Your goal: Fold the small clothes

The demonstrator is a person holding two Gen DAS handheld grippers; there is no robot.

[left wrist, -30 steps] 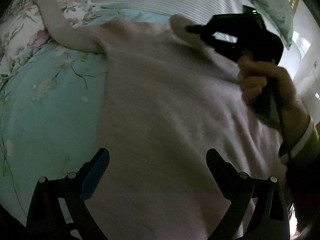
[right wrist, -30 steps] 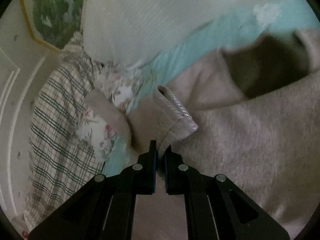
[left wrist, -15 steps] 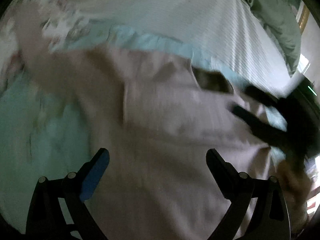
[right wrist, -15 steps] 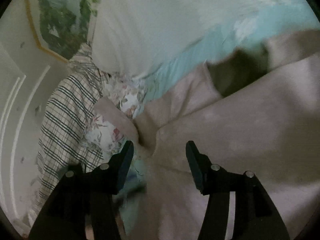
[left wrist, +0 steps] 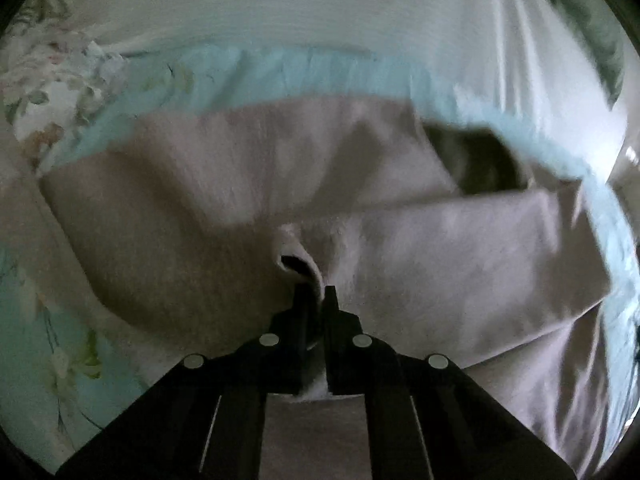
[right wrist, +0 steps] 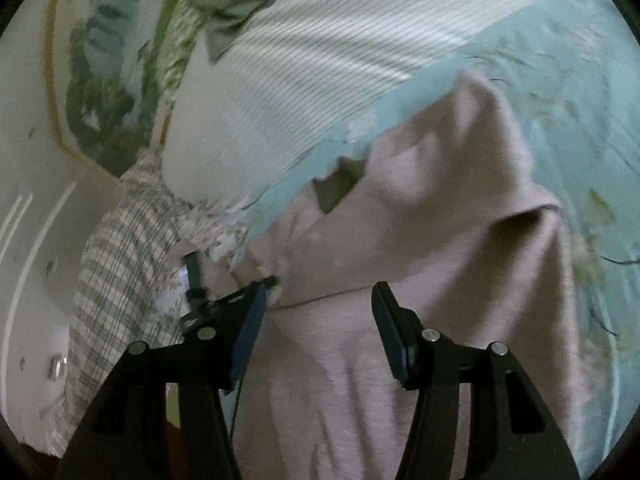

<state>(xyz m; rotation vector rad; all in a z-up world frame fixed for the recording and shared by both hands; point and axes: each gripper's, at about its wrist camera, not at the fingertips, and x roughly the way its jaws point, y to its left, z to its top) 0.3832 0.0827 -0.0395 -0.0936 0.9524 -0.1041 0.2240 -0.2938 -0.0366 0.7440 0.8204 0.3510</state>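
Note:
A pale pink sweater (left wrist: 440,248) lies on the bed with its right part folded over the body. My left gripper (left wrist: 314,292) has its jaws closing tight on a raised pinch of the sweater's fabric, and the pads press on it. In the right wrist view the sweater (right wrist: 440,220) shows a sleeve folded across and a dark neck opening. My right gripper (right wrist: 320,296) hovers over it, open, with nothing pinched between its fingers.
The sweater rests on a teal floral sheet (left wrist: 48,340). A white striped cover (right wrist: 320,60) lies beyond it, with a green pillow (left wrist: 592,32) at the far right. A plaid cloth (right wrist: 120,260) hangs at the bed's edge below a framed picture (right wrist: 100,60).
My left gripper went from wide open to shut on a pinch of the sweater. My right gripper let go of the ribbed cuff, opened and pulled back and up.

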